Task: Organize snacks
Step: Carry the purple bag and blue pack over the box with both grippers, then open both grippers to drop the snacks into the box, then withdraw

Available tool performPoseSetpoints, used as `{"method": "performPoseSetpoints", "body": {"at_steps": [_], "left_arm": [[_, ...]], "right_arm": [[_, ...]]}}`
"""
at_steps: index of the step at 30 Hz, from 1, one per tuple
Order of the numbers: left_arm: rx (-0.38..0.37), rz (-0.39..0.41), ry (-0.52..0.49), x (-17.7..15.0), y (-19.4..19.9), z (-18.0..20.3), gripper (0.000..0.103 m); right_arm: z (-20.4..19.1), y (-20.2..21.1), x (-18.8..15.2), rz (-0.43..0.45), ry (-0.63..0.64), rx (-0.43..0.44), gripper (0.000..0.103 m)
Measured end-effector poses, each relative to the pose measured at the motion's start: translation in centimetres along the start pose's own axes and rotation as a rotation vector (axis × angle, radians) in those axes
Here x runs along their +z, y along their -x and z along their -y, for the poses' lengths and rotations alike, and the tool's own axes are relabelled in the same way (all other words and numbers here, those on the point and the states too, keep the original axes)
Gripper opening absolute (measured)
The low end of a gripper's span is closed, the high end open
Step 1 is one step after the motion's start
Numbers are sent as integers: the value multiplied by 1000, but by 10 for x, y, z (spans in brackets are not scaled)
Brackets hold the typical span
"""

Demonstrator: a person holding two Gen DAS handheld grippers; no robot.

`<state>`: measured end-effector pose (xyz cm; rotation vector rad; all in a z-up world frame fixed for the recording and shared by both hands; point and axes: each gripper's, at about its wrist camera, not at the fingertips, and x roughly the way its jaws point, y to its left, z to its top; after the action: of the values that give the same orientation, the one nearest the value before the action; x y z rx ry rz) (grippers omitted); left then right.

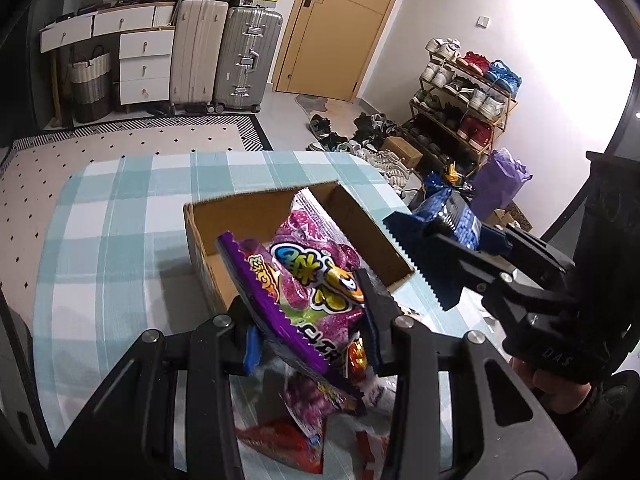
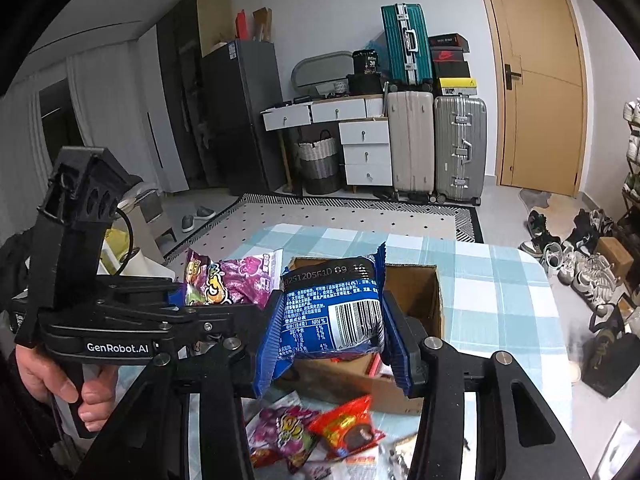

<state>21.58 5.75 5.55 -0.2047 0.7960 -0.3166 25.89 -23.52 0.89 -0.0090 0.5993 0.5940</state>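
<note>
Above the box (image 1: 304, 216), a purple packet (image 1: 316, 280) and blue packet (image 2: 332, 312) are clamped by left hand-held gripper (image 1: 308, 320) and right hand-held gripper (image 2: 332, 332); release into it is judged next.

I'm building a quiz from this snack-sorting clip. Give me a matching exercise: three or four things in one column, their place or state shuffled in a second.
Things:
1. purple snack packet
2. blue snack packet
3. cardboard box
4. red snack packet

Places or states:
A. lying on the checked tablecloth
B. gripped by the right gripper
C. standing open on the table
D. gripped by the left gripper

Pairs: 1-D, 2-B, 3-C, 4-A
</note>
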Motion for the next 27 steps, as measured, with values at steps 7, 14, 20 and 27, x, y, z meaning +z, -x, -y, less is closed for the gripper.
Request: {"method": "performPoseSetpoints", "body": {"at_steps": [7, 14, 20, 27], "left_arm": [[14, -26, -13, 30, -31, -9, 36], [24, -88, 10, 43, -75, -27, 36], [11, -134, 33, 35, -109, -41, 36], [75, -147, 29, 32, -125, -46, 70]], "right_arm": [[21, -34, 11, -29, -21, -7, 47], [39, -75, 8, -81, -45, -5, 47], [46, -107, -7, -135, -21, -29, 47], [52, -106, -13, -111, 8, -82, 79]]}}
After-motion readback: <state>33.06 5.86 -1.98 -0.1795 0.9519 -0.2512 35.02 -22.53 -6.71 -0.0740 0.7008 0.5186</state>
